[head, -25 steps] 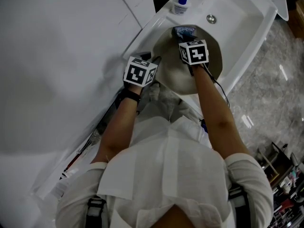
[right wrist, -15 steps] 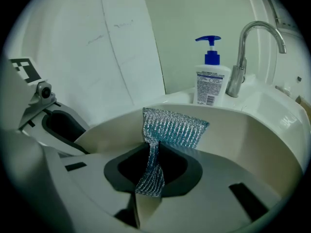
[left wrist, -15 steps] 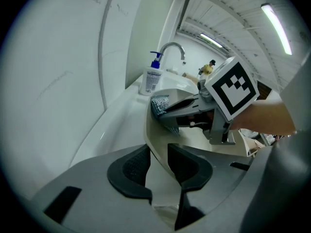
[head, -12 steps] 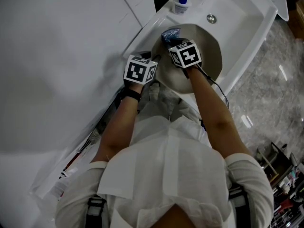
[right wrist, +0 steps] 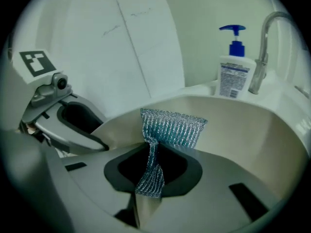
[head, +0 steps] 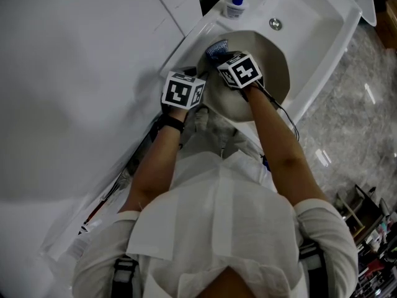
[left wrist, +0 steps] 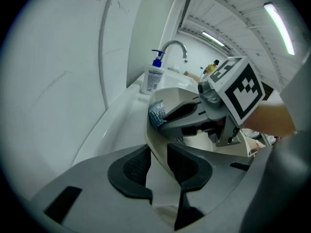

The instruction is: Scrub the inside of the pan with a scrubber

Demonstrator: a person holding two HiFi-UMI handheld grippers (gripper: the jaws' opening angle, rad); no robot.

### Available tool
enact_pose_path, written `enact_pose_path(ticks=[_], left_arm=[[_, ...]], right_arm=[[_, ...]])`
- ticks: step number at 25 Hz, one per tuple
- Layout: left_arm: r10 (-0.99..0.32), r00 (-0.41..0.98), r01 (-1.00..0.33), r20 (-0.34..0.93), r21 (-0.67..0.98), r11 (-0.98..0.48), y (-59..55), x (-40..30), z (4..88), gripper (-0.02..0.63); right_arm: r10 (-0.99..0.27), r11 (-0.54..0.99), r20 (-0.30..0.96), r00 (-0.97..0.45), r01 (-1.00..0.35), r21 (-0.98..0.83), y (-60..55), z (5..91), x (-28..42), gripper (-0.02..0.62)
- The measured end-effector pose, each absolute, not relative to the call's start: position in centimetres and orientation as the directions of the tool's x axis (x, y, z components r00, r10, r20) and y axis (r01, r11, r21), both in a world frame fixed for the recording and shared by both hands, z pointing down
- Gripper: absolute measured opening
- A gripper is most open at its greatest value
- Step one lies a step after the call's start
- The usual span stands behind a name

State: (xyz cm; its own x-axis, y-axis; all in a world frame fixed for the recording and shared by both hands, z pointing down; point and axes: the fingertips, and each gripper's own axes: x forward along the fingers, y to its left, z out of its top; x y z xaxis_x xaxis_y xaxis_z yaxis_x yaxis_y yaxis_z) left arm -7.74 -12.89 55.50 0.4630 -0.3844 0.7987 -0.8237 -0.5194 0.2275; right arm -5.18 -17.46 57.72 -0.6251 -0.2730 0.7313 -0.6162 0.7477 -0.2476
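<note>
A cream pan [head: 273, 61] stands tilted in the white sink [head: 322, 23]. My left gripper [head: 202, 81] holds it at the near left rim. In the left gripper view the pan's wall [left wrist: 176, 94] fills the gap of the left gripper [left wrist: 156, 161], whose jaws are closing on it. My right gripper [head: 222, 54] is shut on a silver-blue mesh scrubber [head: 217, 46]. It pinches the scrubber [right wrist: 170, 127] at its lower end, between the right gripper [right wrist: 151, 166] pads. The scrubber's top lies against the pan's inner wall [right wrist: 252, 130], close to the left gripper [right wrist: 73, 125].
A soap pump bottle [head: 236, 4] and a faucet [right wrist: 265, 42] stand at the sink's far edge, and the drain [head: 276, 24] lies beyond the pan. A white panel [head: 74, 73] rises on the left. Marble floor [head: 353, 104] lies to the right.
The right gripper has carried the scrubber leftward across the pan's inside, toward the rim near the left gripper. The left gripper has stayed at the rim.
</note>
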Motion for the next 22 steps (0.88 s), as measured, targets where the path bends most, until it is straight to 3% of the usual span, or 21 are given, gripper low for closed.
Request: enact_pose_path(ticks=[7, 15, 18, 22], left_arm=[[-0.379, 0.456, -0.828, 0.805, 0.227, -0.513, -12.9, -7.8, 55.5, 0.115], [-0.380, 0.454, -0.835, 0.806, 0.235, -0.497, -13.3, -7.9, 55.6, 0.109], [-0.374, 0.453, -0.834, 0.809, 0.238, -0.497, -13.3, -7.8, 55.5, 0.107], [-0.367, 0.451, -0.833, 0.814, 0.236, -0.500, -13.5, -7.8, 55.5, 0.107]], right_arm=[[-0.516, 0.496, 0.713, -0.475, -0.844, -0.203, -22.4, 57.6, 0.8, 0.051], [-0.680, 0.109, 0.717, -0.152, -0.988, -0.106, -21.9, 57.2, 10.0, 0.051], [-0.698, 0.101, 0.703, -0.138, -0.990, -0.094, -21.8, 57.5, 10.2, 0.051], [-0.668, 0.261, 0.680, -0.301, -0.951, -0.164, -23.2, 57.7, 6.5, 0.051]])
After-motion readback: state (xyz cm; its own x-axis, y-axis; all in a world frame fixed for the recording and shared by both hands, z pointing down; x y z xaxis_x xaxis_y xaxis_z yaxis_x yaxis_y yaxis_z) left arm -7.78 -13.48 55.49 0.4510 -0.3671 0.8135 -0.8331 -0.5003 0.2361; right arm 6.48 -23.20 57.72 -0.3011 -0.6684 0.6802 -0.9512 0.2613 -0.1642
